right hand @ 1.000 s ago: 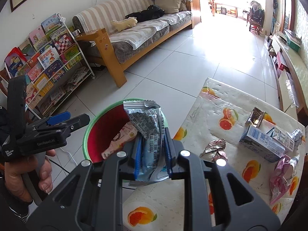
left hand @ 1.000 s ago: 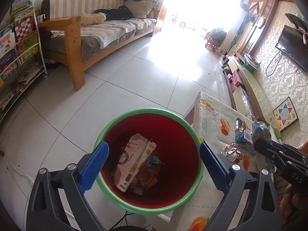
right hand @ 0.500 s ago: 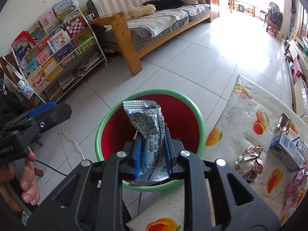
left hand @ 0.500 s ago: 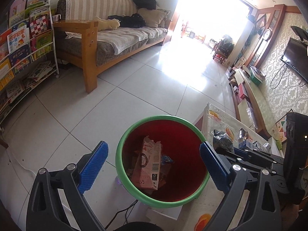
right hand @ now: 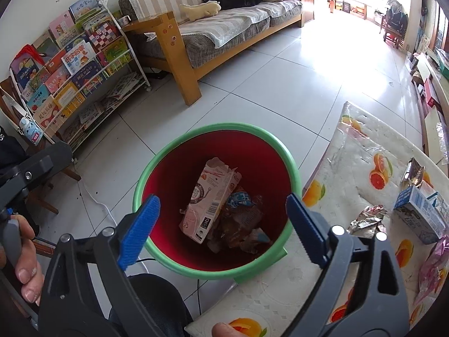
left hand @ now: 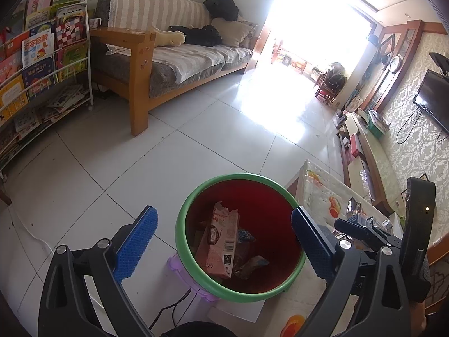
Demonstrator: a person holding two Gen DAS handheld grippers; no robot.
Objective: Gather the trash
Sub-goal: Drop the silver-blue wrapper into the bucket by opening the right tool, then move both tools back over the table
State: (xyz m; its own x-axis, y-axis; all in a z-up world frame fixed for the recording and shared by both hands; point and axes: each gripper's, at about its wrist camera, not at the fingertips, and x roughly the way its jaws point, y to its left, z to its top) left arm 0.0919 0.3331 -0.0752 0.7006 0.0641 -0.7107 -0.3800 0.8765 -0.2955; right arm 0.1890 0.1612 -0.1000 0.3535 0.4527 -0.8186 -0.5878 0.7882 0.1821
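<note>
A red bin with a green rim (right hand: 289, 163) (left hand: 193, 196) stands on the floor beside a low table (right hand: 362, 151). Inside lie a pink carton (right hand: 209, 199) (left hand: 219, 241) and crumpled wrappers (right hand: 241, 224). My right gripper (right hand: 221, 219) hangs over the bin; its jaws are opening wide, with nothing between them. My left gripper (left hand: 224, 241) is open and empty above the bin too. On the table rest a blue-white carton (right hand: 418, 213), a foil wrapper (right hand: 367, 219) and a pink wrapper (right hand: 432, 266).
A wooden-framed sofa (left hand: 168, 56) and a rack of books (right hand: 70, 64) stand at the back left. A white cable (right hand: 95, 199) runs over the tiled floor by the bin. A purple stool (left hand: 179, 266) sits under the bin's edge. A TV bench (left hand: 373, 151) lines the right wall.
The right gripper's jaws have spread and the grey wrapper they held has left them. The left gripper drew back and to the left, so the bin looks smaller.
</note>
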